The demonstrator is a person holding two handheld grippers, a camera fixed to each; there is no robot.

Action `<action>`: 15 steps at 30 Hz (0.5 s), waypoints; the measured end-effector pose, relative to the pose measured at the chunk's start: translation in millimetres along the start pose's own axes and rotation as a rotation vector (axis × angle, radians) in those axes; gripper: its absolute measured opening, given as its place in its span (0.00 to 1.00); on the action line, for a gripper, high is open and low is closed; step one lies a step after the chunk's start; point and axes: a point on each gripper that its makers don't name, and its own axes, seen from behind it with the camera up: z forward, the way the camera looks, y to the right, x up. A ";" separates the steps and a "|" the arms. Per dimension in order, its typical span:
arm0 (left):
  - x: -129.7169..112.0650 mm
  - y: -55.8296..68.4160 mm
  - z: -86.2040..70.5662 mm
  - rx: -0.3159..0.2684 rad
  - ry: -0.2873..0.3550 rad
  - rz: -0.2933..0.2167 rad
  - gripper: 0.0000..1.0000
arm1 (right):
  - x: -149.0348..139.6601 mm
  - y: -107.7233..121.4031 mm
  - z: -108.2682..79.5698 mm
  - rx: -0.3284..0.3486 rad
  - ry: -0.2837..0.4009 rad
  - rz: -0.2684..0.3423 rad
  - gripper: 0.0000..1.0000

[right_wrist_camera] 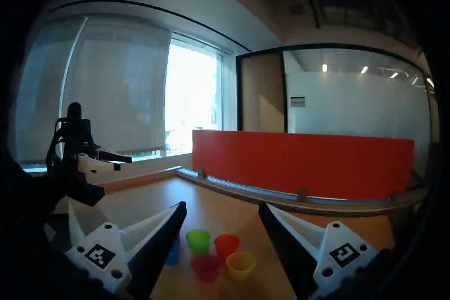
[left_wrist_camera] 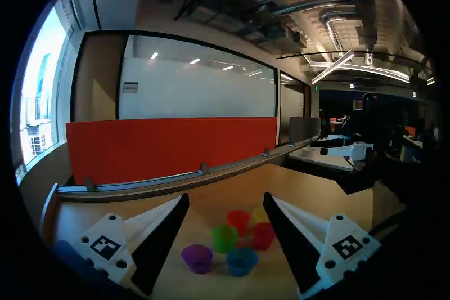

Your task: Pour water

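Note:
Several small plastic cups stand clustered on the wooden table (left_wrist_camera: 315,187). In the left gripper view I see a purple cup (left_wrist_camera: 197,258), a green cup (left_wrist_camera: 225,238), a blue cup (left_wrist_camera: 242,260), an orange-red cup (left_wrist_camera: 238,221), a yellow cup (left_wrist_camera: 260,214) and a red cup (left_wrist_camera: 263,235). My left gripper (left_wrist_camera: 225,197) hangs open above them, holding nothing. In the right gripper view, the green cup (right_wrist_camera: 197,240), orange-red cup (right_wrist_camera: 226,243), yellow cup (right_wrist_camera: 241,265) and red cup (right_wrist_camera: 206,266) sit below my open right gripper (right_wrist_camera: 222,205). The blue cup (right_wrist_camera: 173,252) is half hidden behind its left finger.
A red divider panel (left_wrist_camera: 169,148) on a metal rail (left_wrist_camera: 225,168) borders the table's far edge. Another white gripper (left_wrist_camera: 350,151) is held off to the right in the left gripper view, and a white gripper (right_wrist_camera: 93,165) appears at the left in the right gripper view. Bright windows (right_wrist_camera: 191,103) lie beyond.

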 end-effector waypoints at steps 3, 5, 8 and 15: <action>-2.7 2.2 -0.6 -0.020 -0.008 0.000 0.98 | -1.3 -1.2 0.8 0.001 -0.009 -0.018 0.99; -5.9 3.4 -0.6 -0.032 -0.019 0.003 0.98 | -2.4 -2.1 1.0 0.000 -0.021 -0.029 0.99; -11.7 4.8 0.0 -0.049 -0.040 0.014 0.98 | -3.7 -4.0 0.9 0.007 -0.040 -0.031 0.99; -30.0 7.9 0.8 -0.083 -0.105 0.043 0.98 | -13.1 -5.7 -0.8 0.022 -0.107 -0.023 0.99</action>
